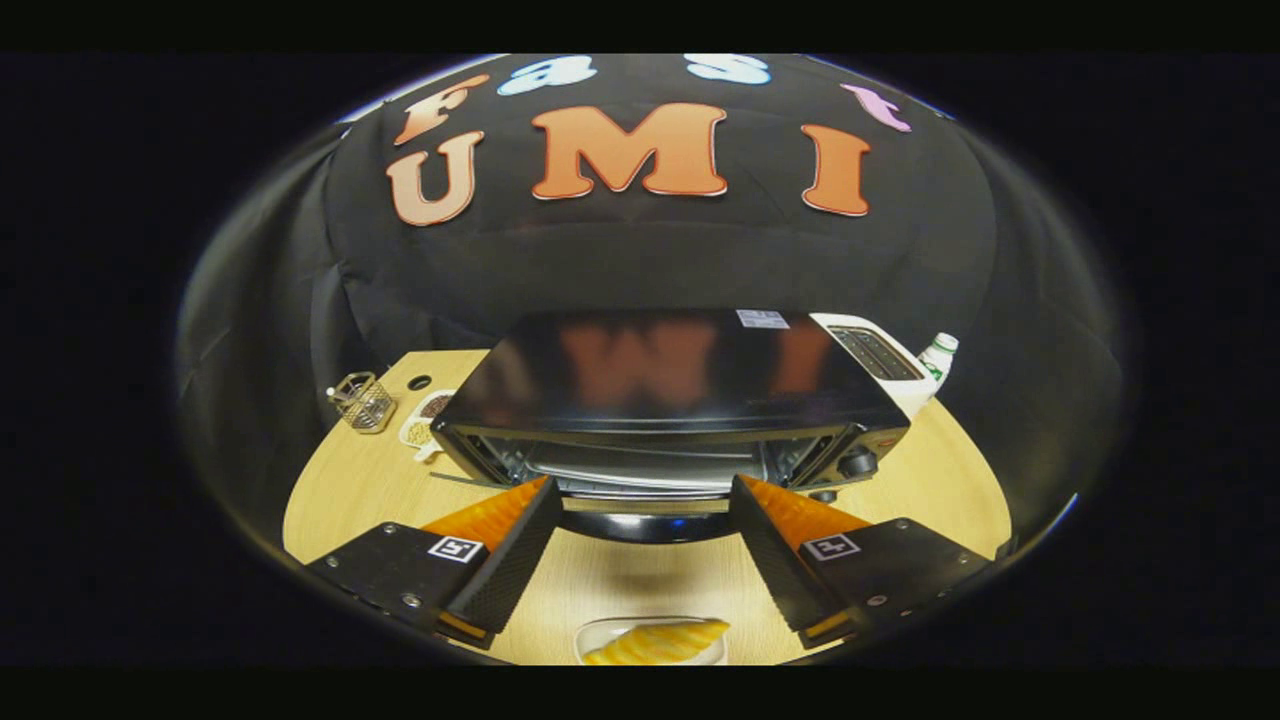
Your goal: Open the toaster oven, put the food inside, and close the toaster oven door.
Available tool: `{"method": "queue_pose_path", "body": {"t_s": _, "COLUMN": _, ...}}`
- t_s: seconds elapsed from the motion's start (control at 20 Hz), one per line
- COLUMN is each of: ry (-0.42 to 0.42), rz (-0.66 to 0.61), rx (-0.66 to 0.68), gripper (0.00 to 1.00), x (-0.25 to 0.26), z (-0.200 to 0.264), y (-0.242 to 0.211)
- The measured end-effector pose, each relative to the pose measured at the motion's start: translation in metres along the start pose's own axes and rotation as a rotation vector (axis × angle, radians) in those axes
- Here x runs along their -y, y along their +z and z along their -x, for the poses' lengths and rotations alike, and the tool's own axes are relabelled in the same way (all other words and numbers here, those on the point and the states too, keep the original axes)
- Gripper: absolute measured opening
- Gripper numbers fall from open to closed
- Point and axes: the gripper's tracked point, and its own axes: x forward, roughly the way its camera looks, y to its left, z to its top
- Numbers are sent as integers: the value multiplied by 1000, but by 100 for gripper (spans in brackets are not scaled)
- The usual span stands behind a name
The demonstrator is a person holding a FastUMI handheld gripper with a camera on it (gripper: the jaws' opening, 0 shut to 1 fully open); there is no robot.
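Note:
A black toaster oven (pixel 680 375) stands on the wooden table (pixel 340 480) just ahead of my fingers. Its door (pixel 640 522) hangs down and open, and the wire rack (pixel 640 465) inside shows. My gripper (pixel 640 490) is open, with a fingertip on either side of the lowered door's front edge; I see no finger pressing on it. A yellow pastry (pixel 657 642) lies on a clear plate (pixel 590 632) on the table below and behind the fingers.
Left of the oven are a small wire basket (pixel 362 400) and a white dish of grains (pixel 425 420). At the oven's right stand a white slot toaster (pixel 880 360) and a white bottle with green on it (pixel 938 355). Black cloth walls the booth.

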Motion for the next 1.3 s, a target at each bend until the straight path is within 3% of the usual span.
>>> {"method": "queue_pose_path", "body": {"t_s": 0.4, "ry": 14, "rz": 3, "rx": -47, "gripper": 100, "x": 1, "z": 24, "y": -40}}
{"method": "queue_pose_path", "body": {"t_s": 0.6, "ry": -9, "rz": 73, "rx": -92, "gripper": 100, "x": 2, "z": 32, "y": -73}}
{"method": "queue_pose_path", "body": {"t_s": 1.3, "ry": -34, "rz": 12, "rx": -204, "gripper": 100, "x": 9, "z": 33, "y": -140}}
